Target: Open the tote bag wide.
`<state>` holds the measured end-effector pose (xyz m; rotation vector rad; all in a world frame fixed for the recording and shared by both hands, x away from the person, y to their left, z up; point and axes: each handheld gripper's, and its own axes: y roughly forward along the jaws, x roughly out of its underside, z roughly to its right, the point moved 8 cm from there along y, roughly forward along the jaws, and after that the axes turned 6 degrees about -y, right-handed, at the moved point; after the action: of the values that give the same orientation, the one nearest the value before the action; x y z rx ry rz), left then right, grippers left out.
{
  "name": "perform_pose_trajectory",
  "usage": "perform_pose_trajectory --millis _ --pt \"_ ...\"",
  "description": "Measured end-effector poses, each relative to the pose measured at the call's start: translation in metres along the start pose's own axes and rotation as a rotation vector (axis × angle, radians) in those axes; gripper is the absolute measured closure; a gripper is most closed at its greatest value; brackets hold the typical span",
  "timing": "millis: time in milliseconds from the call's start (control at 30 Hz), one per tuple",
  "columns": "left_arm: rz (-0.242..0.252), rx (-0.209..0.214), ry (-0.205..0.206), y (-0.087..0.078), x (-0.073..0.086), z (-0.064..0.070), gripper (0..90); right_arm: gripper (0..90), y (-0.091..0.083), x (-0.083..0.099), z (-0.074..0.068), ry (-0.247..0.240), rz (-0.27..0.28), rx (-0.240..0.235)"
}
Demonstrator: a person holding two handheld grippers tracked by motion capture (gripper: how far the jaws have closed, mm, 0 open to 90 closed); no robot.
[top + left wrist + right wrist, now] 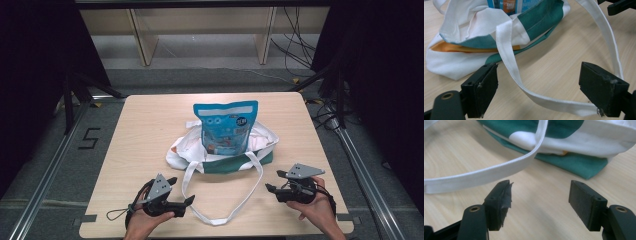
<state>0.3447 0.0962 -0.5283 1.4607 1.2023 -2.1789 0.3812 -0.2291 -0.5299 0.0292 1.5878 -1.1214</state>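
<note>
High view, bag: a white and green cloth tote bag (220,152) lies slumped at the middle of the light wooden table (140,130), with a blue printed plastic pouch (226,126) standing upright in its mouth.
High view, strap: the bag's long white fabric handle loop (212,217) trails toward the near table edge, between the two grippers.
High view, left gripper (181,191): held near the front edge, just left of the loop, jaws apart.
High view, right gripper (275,181): held to the right of the loop, jaws apart, nothing between them.
Left gripper view, jaws: spread wide and low over the table; the white loop (554,101) lies on the wood between them, its end running up to the right-hand pad, and whether it touches I cannot tell.
Left gripper view, bag: beyond the jaws, green band and an orange inner layer (461,48) showing.
Right gripper view, jaws: wide, empty, over bare wood.
Right gripper view, strap: the white loop (486,172) crosses just beyond the left pad; the bag's green corner (586,166) lies farther back.
</note>
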Motion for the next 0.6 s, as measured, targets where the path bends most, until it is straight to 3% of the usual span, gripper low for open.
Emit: perform_pose_trajectory --millis 33,133,167,200,267,300,333,400,500,533,600 --pt "-0.009 0.003 0.008 0.0 0.003 0.001 15.0 34.9 -0.001 0.002 -0.004 0.024 -0.011 -0.007" --pt "-0.026 0.01 0.006 -0.002 0.009 0.007 15.1 34.8 -0.002 0.006 -0.005 -0.01 -0.01 -0.007" --pt "-0.025 0.016 0.007 -0.003 0.01 0.009 15.1 34.7 -0.004 0.008 -0.01 0.017 -0.019 -0.013" --pt "-0.024 0.018 0.003 -0.004 0.011 0.011 15.1 34.6 -0.005 0.009 -0.01 -0.009 -0.015 -0.014" --pt "-0.035 0.013 0.013 -0.006 0.014 0.015 15.1 34.3 -0.008 0.012 -0.018 0.017 -0.016 -0.022" --pt "-0.033 0.022 0.014 -0.006 0.015 0.017 15.1 34.2 -0.009 0.014 -0.017 -0.013 -0.01 -0.02" --pt "-0.033 0.021 0.015 -0.007 0.016 0.019 15.1 34.1 -0.01 0.016 -0.021 -0.007 -0.015 -0.029" --pt "-0.051 0.017 0.031 -0.008 0.019 0.02 15.1 33.3 -0.013 0.02 -0.028 0.02 -0.031 -0.039" --pt "-0.045 -0.004 0.03 -0.01 0.02 0.019 16.4 33.2 -0.014 0.026 -0.028 -0.021 -0.039 -0.034" --pt "-0.051 -0.004 0.052 -0.012 0.02 0.017 16.3 32.8 -0.015 0.028 -0.031 0.004 -0.051 -0.04" --pt "-0.053 -0.004 0.047 -0.012 0.021 0.017 16.3 32.3 -0.016 0.029 -0.031 -0.01 -0.049 -0.044"
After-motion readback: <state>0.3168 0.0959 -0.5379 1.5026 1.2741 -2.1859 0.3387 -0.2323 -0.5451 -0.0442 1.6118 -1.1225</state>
